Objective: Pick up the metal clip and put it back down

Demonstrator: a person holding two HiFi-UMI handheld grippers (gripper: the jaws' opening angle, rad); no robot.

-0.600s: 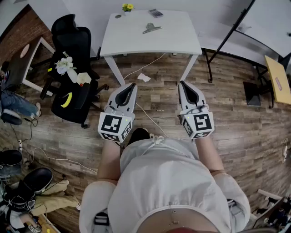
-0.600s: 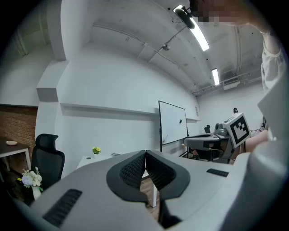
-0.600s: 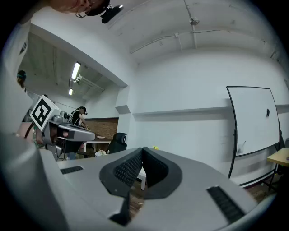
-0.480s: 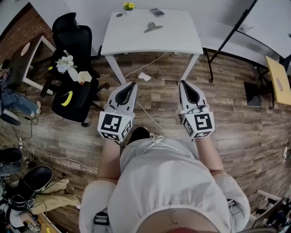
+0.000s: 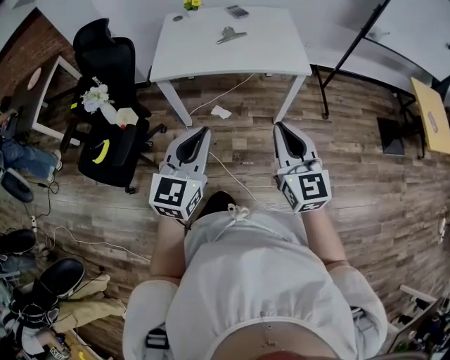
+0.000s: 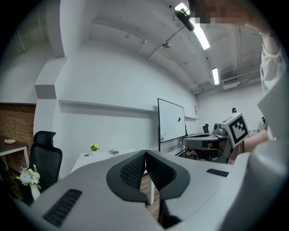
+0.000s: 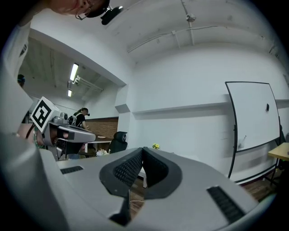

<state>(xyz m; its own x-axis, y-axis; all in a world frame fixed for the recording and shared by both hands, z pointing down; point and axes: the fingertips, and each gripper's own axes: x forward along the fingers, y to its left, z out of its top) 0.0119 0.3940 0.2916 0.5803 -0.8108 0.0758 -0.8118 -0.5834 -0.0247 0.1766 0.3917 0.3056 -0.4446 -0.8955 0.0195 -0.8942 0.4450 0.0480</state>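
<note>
Status: the metal clip (image 5: 230, 35) lies flat on the white counter (image 5: 211, 63). It sits toward the far edge, about midway between the left and right edges, with nothing touching it.

Your position: you stand on the wooden floor (image 5: 365, 176), back from the counter's near edge, with both tools held close to your body and well apart from the clip.

Left gripper (image 5: 202, 131): jaws together, ribbed pads meeting at the tip, nothing between them.

Right gripper (image 5: 280, 127): jaws likewise closed on nothing, pads pressed to each other.

Both point roughly toward the counter, level, over bare floor.

Other items: a small yellow flower (image 5: 190, 4) stands at the counter's far edge, left of the clip and clear of it.

Progress, as a judgement: none of the handling is under way. The clip resting on the counter fits either a task not yet begun or one already finished, and these frames alone don't settle which.

If it is still to do, everything remains:
- step up to the near edge
- open one pair of jaws
- reach across to the clip
- close on it and lift
- set it back down and let go
</note>
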